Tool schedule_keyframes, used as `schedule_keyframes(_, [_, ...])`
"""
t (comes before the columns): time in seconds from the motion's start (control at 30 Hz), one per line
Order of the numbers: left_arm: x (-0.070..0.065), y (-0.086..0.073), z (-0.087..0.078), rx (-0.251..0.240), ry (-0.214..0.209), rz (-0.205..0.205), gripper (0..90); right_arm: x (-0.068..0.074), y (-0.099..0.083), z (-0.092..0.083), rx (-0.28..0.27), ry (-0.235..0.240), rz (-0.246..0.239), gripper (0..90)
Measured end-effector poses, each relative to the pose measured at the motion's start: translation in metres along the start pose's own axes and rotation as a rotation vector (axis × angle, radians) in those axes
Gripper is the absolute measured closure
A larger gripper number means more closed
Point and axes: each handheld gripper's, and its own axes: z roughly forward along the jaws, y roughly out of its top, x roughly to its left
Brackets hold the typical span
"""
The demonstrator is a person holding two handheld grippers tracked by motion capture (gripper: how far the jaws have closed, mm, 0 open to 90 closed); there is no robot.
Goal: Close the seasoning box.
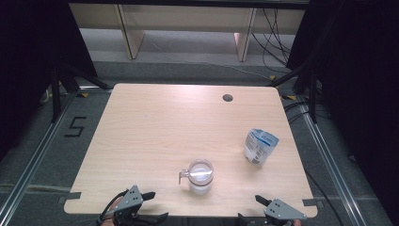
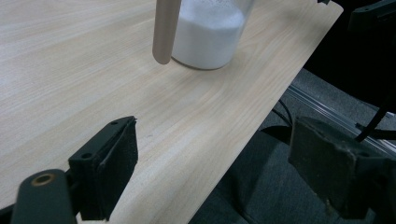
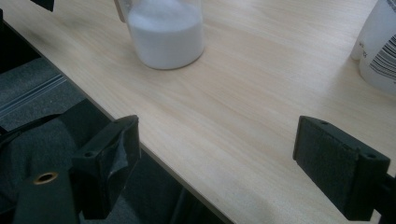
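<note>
A clear jar (image 1: 201,176) half full of white powder stands near the table's front edge, with a spoon handle (image 1: 181,177) sticking out to its left. The same jar (image 2: 208,35) sits ahead in the left gripper view, its handle (image 2: 165,30) hanging beside it, and at the top of the right gripper view as jar (image 3: 165,32). A white and blue pouch (image 1: 260,146) stands at the right, seen as pouch (image 3: 379,44). My left gripper (image 1: 154,205) is open at the front left edge. My right gripper (image 1: 251,209) is open at the front right edge. Both hold nothing.
The wooden table (image 1: 155,127) has a round cable hole (image 1: 227,98) at the back right. Grey carpet with floor rails (image 1: 33,160) surrounds it, and cables (image 1: 275,42) lie behind. Black curtains hang at both sides.
</note>
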Motion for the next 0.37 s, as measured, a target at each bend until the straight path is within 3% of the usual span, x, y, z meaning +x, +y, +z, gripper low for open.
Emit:
schedule_keyframes(0.2, [0.0000,-0.0001,0.0000,0.006,0.000,-0.004,15.3,-0.0008,0.0000,-0.0001,-0.005,-0.013,-0.013,15.8])
schedule_keyframes(0.27, [-0.0001,0.0003,-0.0001,0.011,0.000,-0.009,15.3,-0.0003,0.0000,0.0000,0.003,-0.008,0.005,15.8])
schedule_keyframes(0.3, [-0.0010,-0.0004,0.0006,0.005,0.001,-0.033,15.3,-0.0008,-0.0002,0.0003,0.002,-0.011,0.001,15.8])
schedule_keyframes(0.37, [0.0009,0.0000,0.0005,0.007,-0.001,-0.011,15.3,-0.0011,-0.0003,0.0007,-0.006,-0.019,-0.002,15.8])
